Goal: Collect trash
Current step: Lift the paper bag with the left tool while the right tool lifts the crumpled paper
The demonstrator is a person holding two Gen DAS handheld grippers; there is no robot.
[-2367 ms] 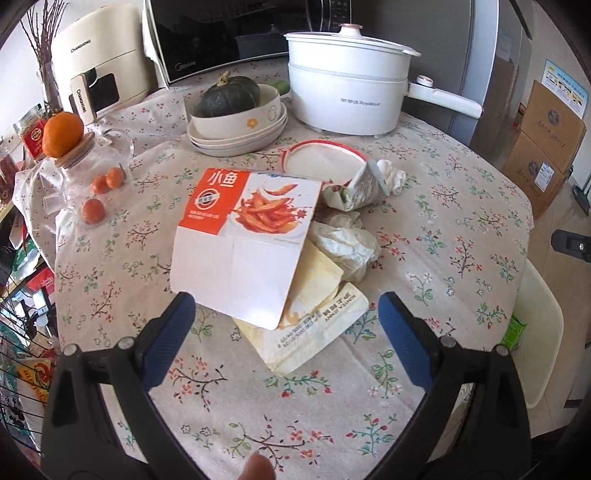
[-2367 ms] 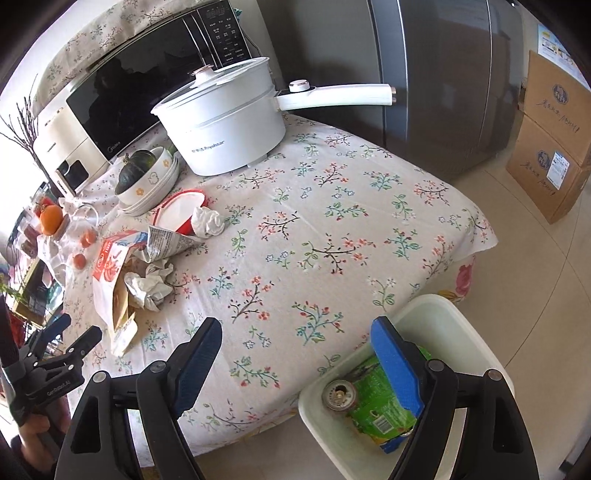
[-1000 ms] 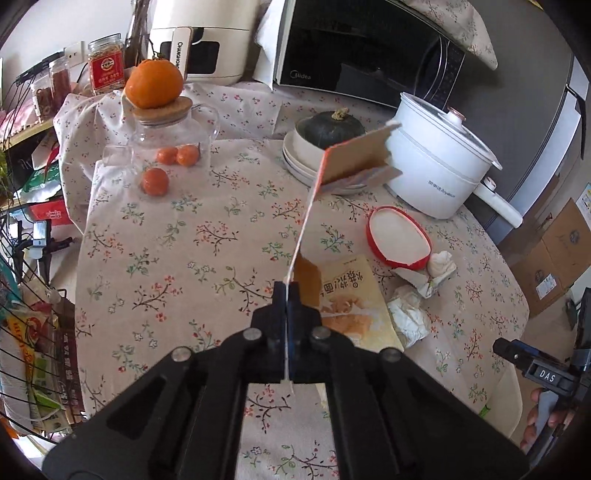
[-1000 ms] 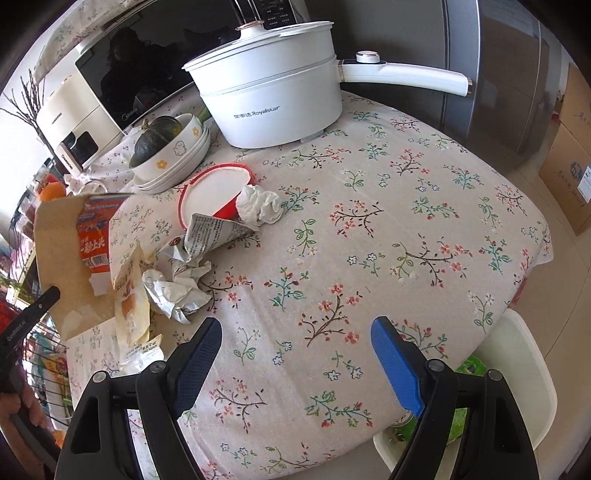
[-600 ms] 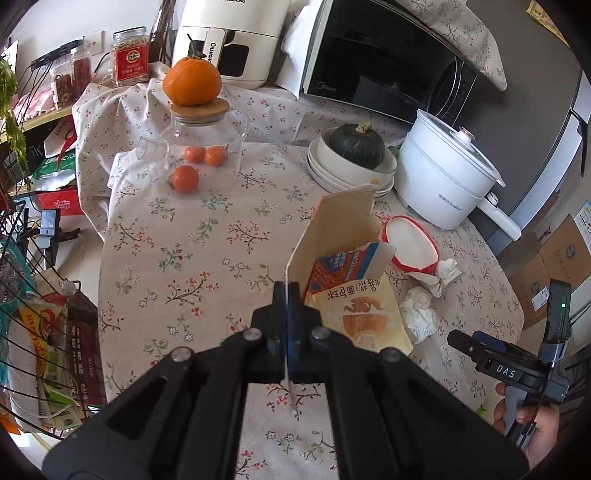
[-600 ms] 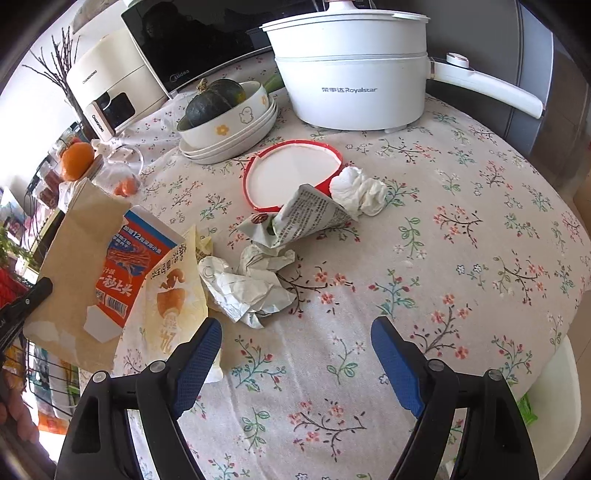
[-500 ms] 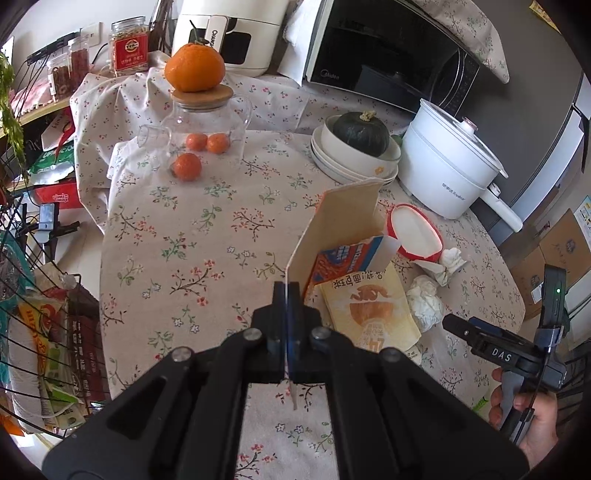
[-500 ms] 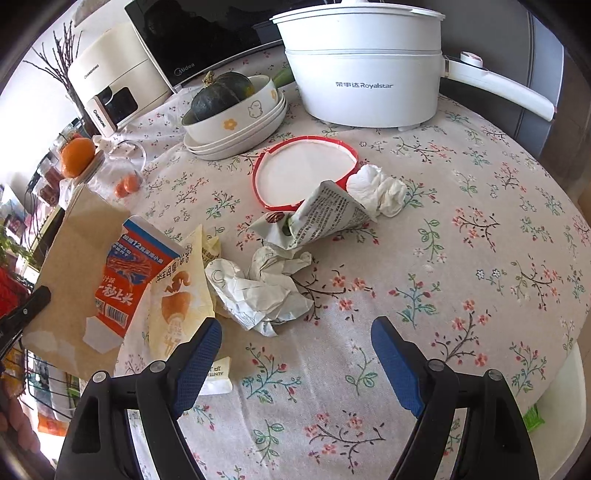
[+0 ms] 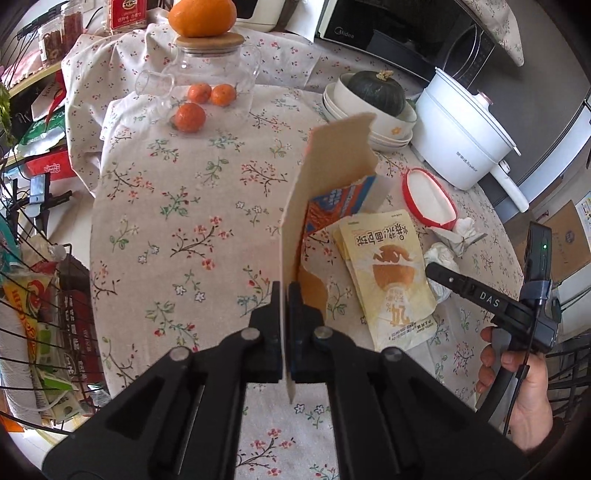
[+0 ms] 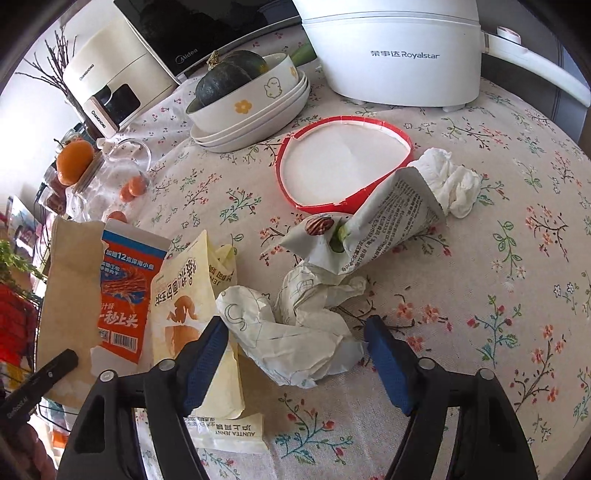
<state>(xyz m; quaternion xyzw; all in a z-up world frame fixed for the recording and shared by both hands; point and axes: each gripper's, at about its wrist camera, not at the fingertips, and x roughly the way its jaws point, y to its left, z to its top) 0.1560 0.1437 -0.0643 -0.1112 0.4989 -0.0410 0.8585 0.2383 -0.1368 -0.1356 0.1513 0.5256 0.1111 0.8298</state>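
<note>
Right gripper (image 10: 295,343) now lower than before, jaws closing around crumpled paper (image 10: 295,332), worktop (image 10: 480,258) centre, long axis 10–4 o'clock. Left gripper (image 9: 284,295) clamped on flattened carton (image 9: 325,184), pointing 12 o'clock.

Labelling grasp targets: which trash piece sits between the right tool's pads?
The crumpled white wrapper, between the closing right tool; the newspaper cone and tissue lie farther off.

Our 2 wrist views: left looks steeply down over the floral tablecloth (image 9: 177,206) toward the microwave (image 9: 402,29); right sits closer, above the crumpled paper (image 10: 295,332). Both share the yellow packet (image 9: 388,273), red-rimmed lid (image 10: 343,162), white pot (image 10: 391,51)
</note>
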